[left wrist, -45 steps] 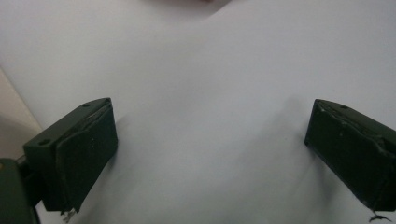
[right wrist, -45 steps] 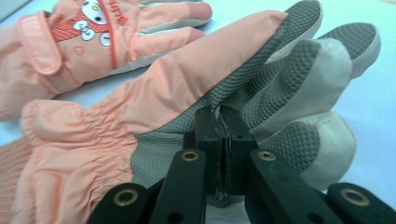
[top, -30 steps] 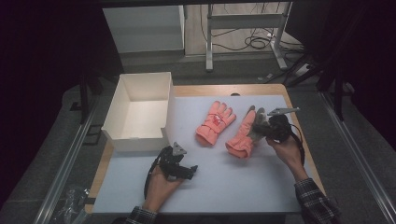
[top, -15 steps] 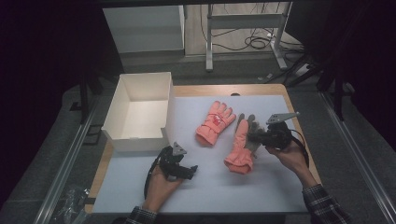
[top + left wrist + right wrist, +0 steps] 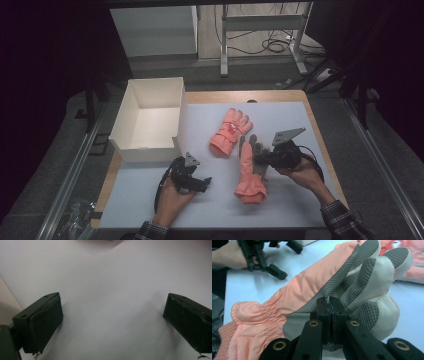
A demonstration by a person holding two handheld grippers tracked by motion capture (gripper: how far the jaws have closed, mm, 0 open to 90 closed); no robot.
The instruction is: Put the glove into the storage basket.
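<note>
- Two salmon-pink padded fabric gloves are lying on the pale sheet [image 5: 280, 200] covering the wooden table [image 5: 327, 150].
- Right gripper [image 5: 256, 161] is pinching the nearer salmon-pink glove with the grey textured palm [image 5: 248, 172] at its grey palm, jaws clenched on a fold of fabric; the cuff is pointing toward the person.
- Second salmon-pink glove with the red patch [image 5: 229, 132] is resting just beside it, farther from the person and untouched.
- Left gripper [image 5: 206, 183] is sitting near the white open cardboard box [image 5: 150, 120], jaws spread wide and released, grasping nothing.
</note>
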